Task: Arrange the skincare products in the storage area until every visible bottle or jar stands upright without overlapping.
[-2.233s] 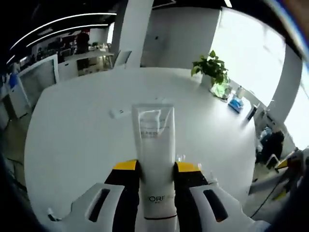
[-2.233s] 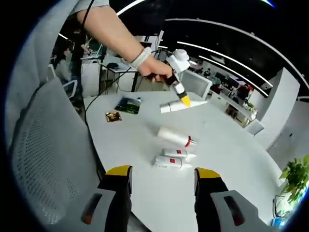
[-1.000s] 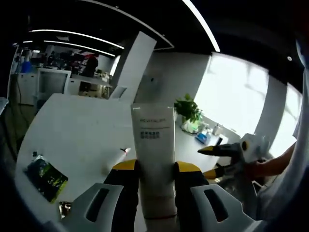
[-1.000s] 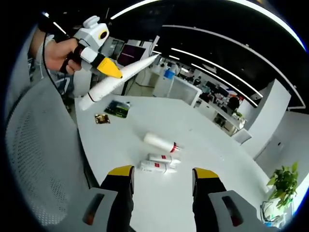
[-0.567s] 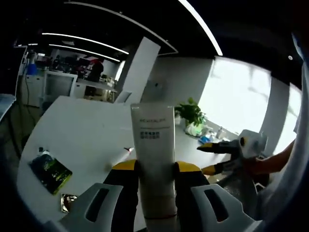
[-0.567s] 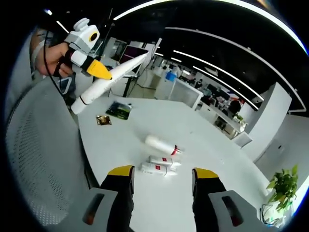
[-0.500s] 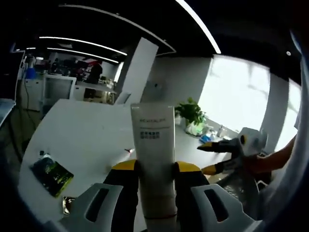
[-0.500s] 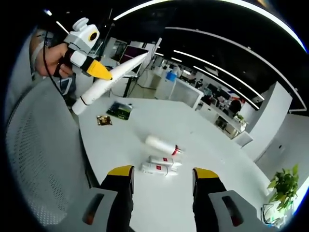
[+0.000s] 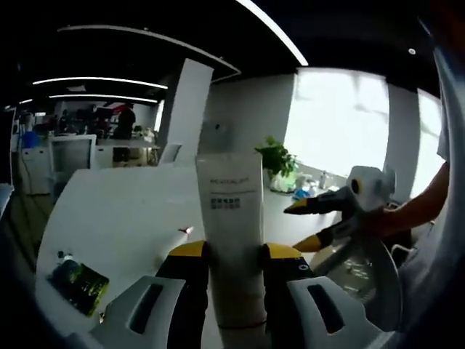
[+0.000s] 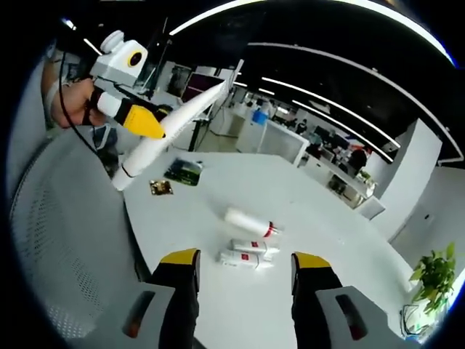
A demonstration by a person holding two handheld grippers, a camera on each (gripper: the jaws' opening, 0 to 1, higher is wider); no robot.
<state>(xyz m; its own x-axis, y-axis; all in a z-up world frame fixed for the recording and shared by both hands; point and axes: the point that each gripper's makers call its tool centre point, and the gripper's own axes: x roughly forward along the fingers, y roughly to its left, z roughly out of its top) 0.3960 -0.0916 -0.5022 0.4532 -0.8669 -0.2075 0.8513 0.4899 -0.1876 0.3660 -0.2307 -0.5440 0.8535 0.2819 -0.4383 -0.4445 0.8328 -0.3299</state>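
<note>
Our left tool (image 9: 234, 254) is clamped on a white cream tube (image 9: 232, 218), held up off the desk (image 10: 305, 211). We'd stand it cap-down beside the three tubes lying there (image 10: 251, 251), well apart. Right tool (image 10: 243, 263) sits wide, gripping nothing, ready to steady it.

The right claw (image 10: 245, 273) hangs over the white table (image 10: 320, 218) with its jaws apart and nothing between them. Just ahead lie three white tubes (image 10: 251, 251) on their sides. Up to its left, the left claw (image 10: 149, 125) grips a long white tube (image 10: 182, 120), tilted.
</note>
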